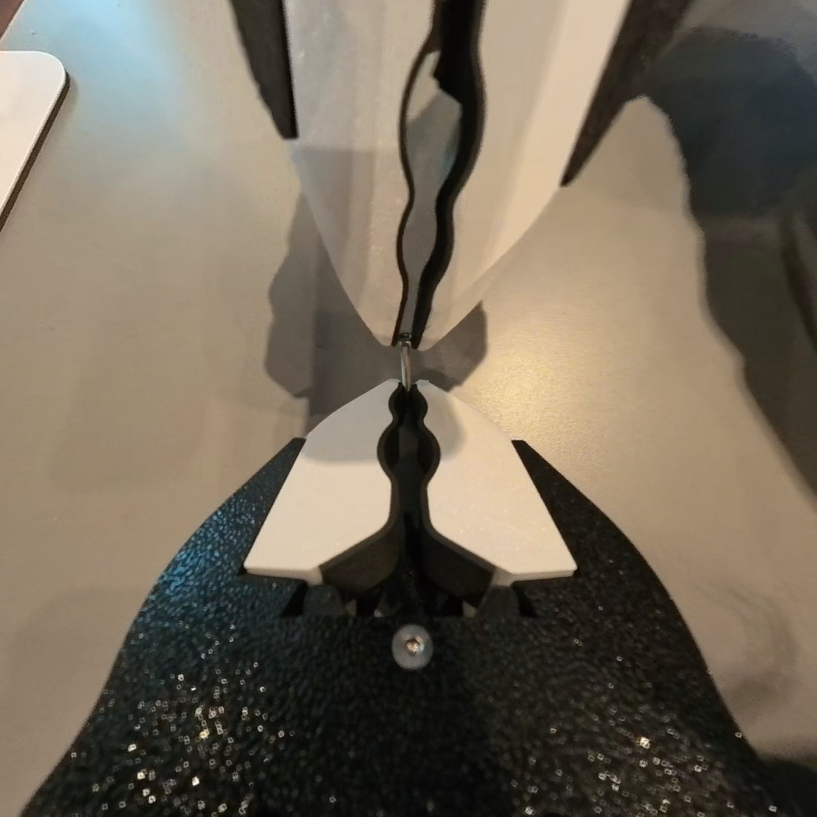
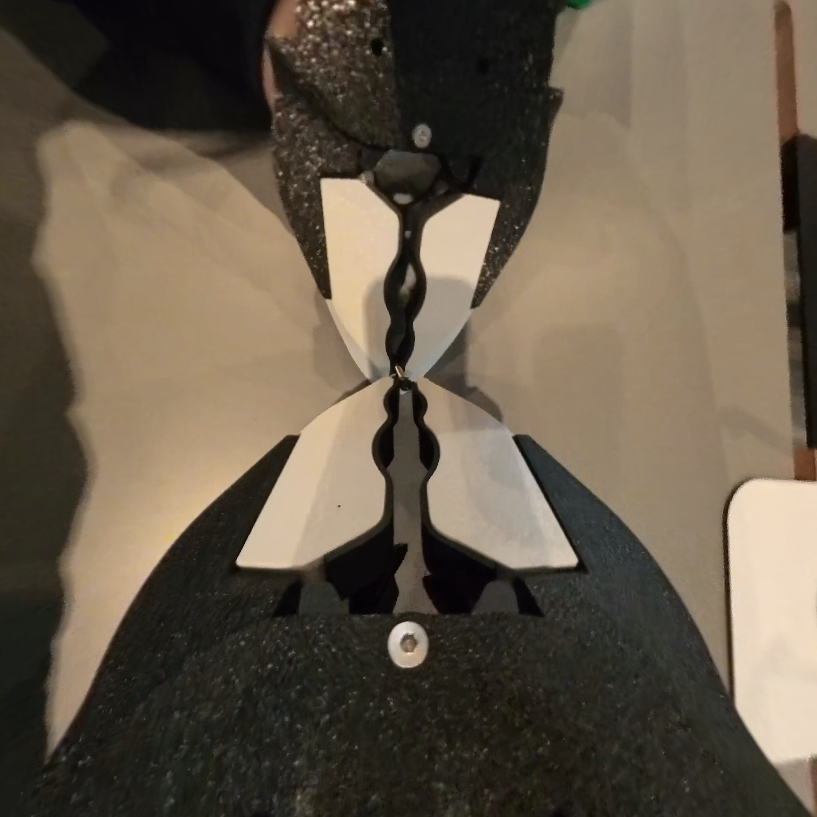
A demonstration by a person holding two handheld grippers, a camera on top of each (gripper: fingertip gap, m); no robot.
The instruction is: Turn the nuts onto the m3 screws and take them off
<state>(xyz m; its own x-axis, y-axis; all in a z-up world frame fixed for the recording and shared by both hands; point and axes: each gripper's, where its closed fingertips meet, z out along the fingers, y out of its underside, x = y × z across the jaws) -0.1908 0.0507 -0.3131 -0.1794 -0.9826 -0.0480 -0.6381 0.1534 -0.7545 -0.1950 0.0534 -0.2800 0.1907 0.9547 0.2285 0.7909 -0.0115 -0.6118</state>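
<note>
Both grippers meet tip to tip above the beige table. In the left wrist view my left gripper is shut on the near end of a thin silver m3 screw. The screw points away into the tips of my right gripper, which is shut on a small dark nut at the screw's far end. In the right wrist view my right gripper pinches the dark nut. The left gripper opposite holds the screw. How far the nut sits on the thread is too small to tell.
A white board with rounded corners lies at the left edge of the table; it also shows in the right wrist view at the lower right. A dark sleeve is at the right. A wooden edge runs along the far right. My left and right fingertips are right by each other.
</note>
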